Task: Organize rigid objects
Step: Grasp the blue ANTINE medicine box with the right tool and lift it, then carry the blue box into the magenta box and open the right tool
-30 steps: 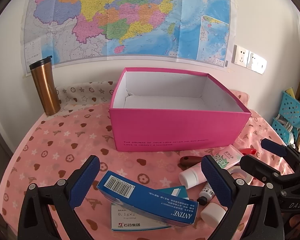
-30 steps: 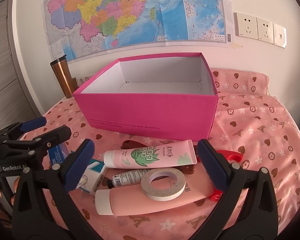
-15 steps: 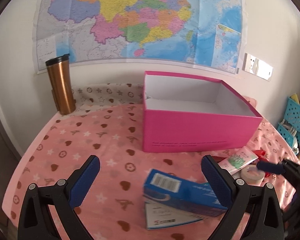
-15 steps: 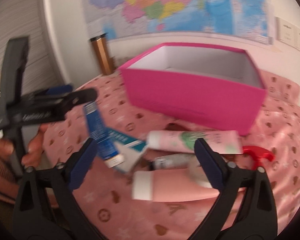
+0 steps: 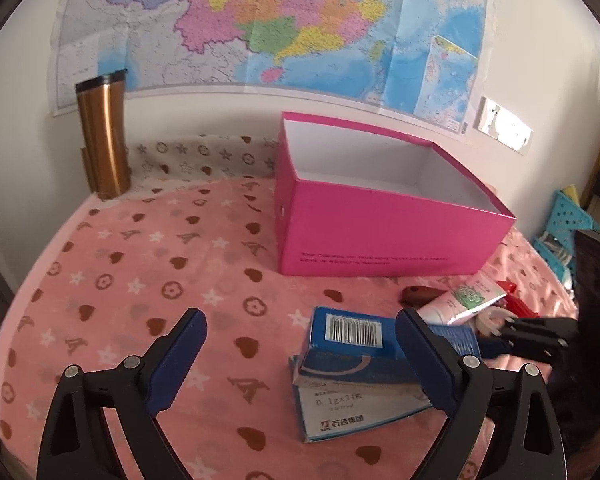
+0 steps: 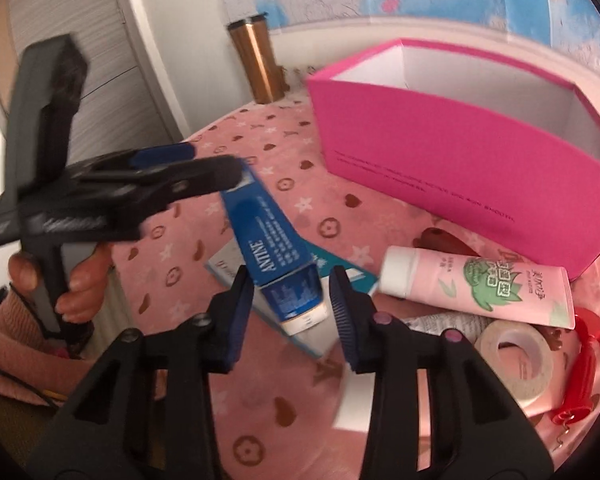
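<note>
The dark blue ANTINE carton (image 6: pixel 278 264) rests tilted on a flat white-and-blue medicine box (image 5: pixel 352 408), on the pink blanket. My right gripper (image 6: pixel 292 316) straddles the carton's near end and its jaws are closing; thin gaps still show beside both pads. My left gripper (image 5: pixel 300 356) is wide, its jaws just starting to close. The carton's barcode end (image 5: pixel 352 332) sits by the left gripper's right finger (image 5: pixel 420 356), not touching it. In the right wrist view the left gripper (image 6: pixel 208 164) hovers over the carton's far end. The open pink box (image 5: pixel 380 232) stands behind, nothing visible inside.
A pink tube (image 6: pixel 476 288), a tape roll (image 6: pixel 516 356), a red plastic piece (image 6: pixel 584 364) and a white-capped tube (image 6: pixel 356 396) lie right of the carton. A copper tumbler (image 5: pixel 104 140) stands at the back left by the wall. A hand (image 6: pixel 76 280) holds the left gripper's handle.
My right gripper has swung left from the tubes and tape to the blue carton and narrowed its jaws around its end. The left gripper has shifted left, so the carton now lies by its right finger.
</note>
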